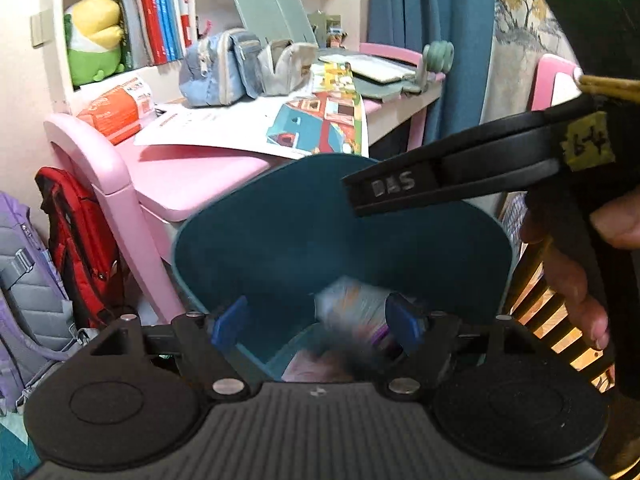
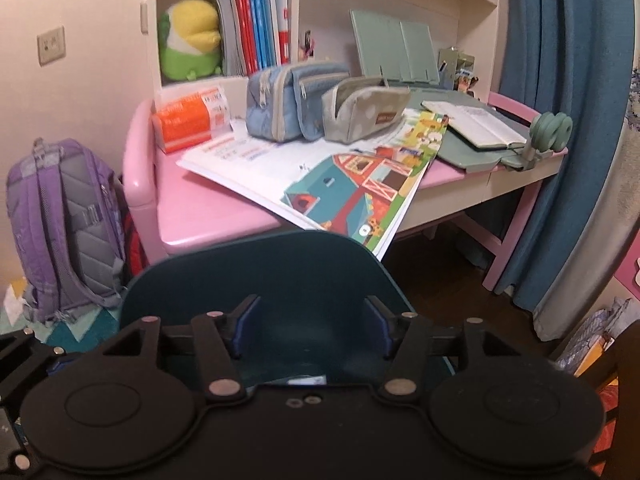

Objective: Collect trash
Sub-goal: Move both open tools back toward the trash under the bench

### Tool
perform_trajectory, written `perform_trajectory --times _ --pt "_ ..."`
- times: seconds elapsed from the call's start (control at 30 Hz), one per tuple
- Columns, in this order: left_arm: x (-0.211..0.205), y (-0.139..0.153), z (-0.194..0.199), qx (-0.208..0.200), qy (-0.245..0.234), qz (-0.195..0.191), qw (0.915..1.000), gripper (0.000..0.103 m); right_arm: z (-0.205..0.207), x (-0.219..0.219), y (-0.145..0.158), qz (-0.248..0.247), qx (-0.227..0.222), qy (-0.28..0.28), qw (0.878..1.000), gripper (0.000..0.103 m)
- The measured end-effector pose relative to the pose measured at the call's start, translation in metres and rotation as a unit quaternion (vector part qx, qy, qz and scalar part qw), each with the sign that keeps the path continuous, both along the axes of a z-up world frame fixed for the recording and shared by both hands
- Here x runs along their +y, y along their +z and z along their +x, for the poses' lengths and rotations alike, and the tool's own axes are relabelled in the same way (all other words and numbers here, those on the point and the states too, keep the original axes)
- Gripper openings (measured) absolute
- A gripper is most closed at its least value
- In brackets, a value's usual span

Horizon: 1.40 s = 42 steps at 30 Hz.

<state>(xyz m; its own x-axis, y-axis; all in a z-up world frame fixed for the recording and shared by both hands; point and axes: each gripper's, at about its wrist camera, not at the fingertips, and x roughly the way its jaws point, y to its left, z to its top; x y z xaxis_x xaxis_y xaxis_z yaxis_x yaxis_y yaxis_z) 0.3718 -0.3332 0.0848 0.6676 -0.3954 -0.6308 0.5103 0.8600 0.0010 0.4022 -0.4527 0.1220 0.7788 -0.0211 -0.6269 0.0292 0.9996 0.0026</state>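
Observation:
A dark teal trash bin (image 1: 280, 232) stands in front of the pink desk (image 1: 188, 176). My left gripper (image 1: 316, 326) is open over the bin's mouth. A blurred crumpled wrapper (image 1: 352, 312) sits between its blue fingers, apart from the left pad and near the right one; whether it touches is unclear. More trash (image 1: 316, 368) lies at the bin's bottom. My right gripper (image 2: 310, 326) is open and empty above the bin (image 2: 260, 272). Its body (image 1: 460, 176) shows in the left wrist view, reaching over the bin from the right.
The desk (image 2: 208, 216) holds a picture book (image 2: 352, 188), pencil cases (image 2: 296, 100), an orange pack (image 2: 188, 122) and an open notebook (image 2: 476, 124). A purple backpack (image 2: 64, 224) and a red one (image 1: 80, 244) lean at the left. A blue curtain (image 2: 560, 120) hangs at the right.

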Motion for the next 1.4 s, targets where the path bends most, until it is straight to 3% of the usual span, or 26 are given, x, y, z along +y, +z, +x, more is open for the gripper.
perform_trajectory --times 0.37,0.73,0.97,1.1,1.4 --pt "0.043 0.035 -0.043 -0.035 0.023 -0.021 0.9989 0.08 -0.062 0.03 0.043 0.009 -0.052 0.045 0.998 0.058" --pt "0.129 0.06 -0.092 -0.066 0.078 -0.047 0.9937 0.083 -0.119 0.098 0.065 0.012 -0.09 0.122 0.988 0.059" --pt "0.193 0.061 -0.122 -0.072 0.125 -0.055 0.988 0.086 -0.138 0.154 0.053 0.025 -0.096 0.172 0.98 0.06" --pt "0.232 0.053 -0.139 -0.077 0.155 -0.058 0.9832 0.101 -0.145 0.186 0.037 0.034 -0.087 0.202 0.975 0.06" --pt "0.327 0.014 -0.163 -0.049 0.224 -0.088 0.9693 0.102 -0.153 0.27 -0.015 0.043 -0.055 0.28 0.957 0.061"
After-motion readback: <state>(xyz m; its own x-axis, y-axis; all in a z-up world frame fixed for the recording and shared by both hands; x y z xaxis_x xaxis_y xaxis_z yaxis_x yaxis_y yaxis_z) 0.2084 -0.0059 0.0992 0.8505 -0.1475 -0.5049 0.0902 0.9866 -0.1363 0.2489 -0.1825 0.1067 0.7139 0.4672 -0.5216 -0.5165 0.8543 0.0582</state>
